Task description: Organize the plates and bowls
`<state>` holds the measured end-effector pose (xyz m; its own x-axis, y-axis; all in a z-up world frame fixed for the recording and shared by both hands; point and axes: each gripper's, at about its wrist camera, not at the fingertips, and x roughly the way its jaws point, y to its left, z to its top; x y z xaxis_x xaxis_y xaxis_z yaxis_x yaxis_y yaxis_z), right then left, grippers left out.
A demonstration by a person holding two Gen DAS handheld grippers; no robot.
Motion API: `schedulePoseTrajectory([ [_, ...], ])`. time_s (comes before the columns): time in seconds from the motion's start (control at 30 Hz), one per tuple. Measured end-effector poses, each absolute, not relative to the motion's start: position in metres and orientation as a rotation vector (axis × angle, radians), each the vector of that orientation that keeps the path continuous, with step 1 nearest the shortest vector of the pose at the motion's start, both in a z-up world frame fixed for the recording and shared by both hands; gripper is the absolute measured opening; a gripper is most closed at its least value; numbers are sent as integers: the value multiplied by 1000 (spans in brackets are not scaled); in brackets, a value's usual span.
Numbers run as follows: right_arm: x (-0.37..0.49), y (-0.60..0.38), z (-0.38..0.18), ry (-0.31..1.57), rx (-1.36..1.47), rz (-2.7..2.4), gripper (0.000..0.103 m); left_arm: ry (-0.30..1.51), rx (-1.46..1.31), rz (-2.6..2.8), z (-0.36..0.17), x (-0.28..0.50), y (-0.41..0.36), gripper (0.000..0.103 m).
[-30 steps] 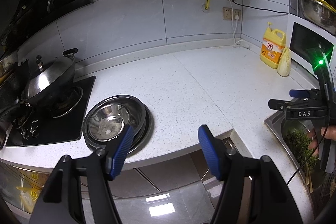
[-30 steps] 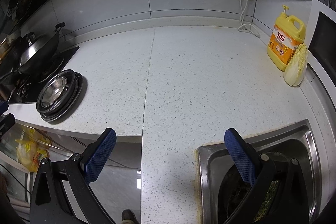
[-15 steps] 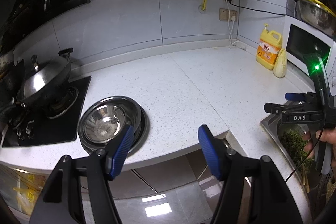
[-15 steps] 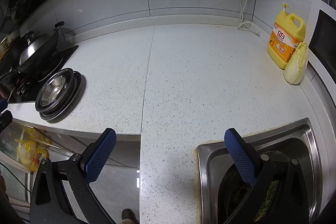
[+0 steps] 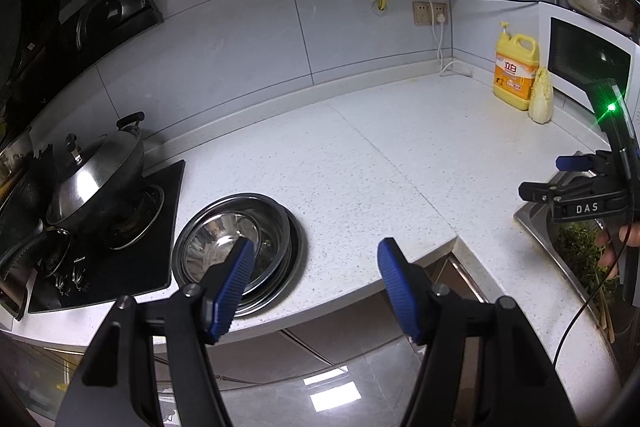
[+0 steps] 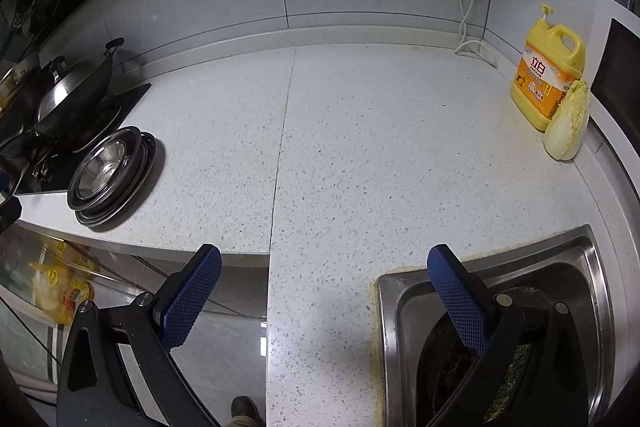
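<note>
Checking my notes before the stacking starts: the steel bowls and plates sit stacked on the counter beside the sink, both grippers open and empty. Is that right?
One detail is off. The stack of steel bowls and plates sits beside the stove, not the sink, which is at the counter's far end, as the right wrist view shows. The left gripper and right gripper are indeed open and empty.

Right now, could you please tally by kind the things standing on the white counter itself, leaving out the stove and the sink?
Stack of steel bowls and plates: 1
Yellow detergent jug: 1
Napa cabbage: 1
Total: 3
</note>
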<state>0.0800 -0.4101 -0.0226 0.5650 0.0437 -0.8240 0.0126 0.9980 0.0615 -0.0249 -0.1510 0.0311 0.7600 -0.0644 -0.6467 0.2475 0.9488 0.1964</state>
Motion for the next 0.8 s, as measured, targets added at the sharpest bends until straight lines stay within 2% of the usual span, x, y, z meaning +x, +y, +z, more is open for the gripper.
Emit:
schedulePoseTrajectory([
  [0.57, 81, -418, -23, 973, 62, 6, 101, 725, 421, -179, 21, -16, -159, 63],
  [0.8, 83, -417, -24, 975, 60, 11, 101, 799, 186, -180, 20, -6, -136, 63],
])
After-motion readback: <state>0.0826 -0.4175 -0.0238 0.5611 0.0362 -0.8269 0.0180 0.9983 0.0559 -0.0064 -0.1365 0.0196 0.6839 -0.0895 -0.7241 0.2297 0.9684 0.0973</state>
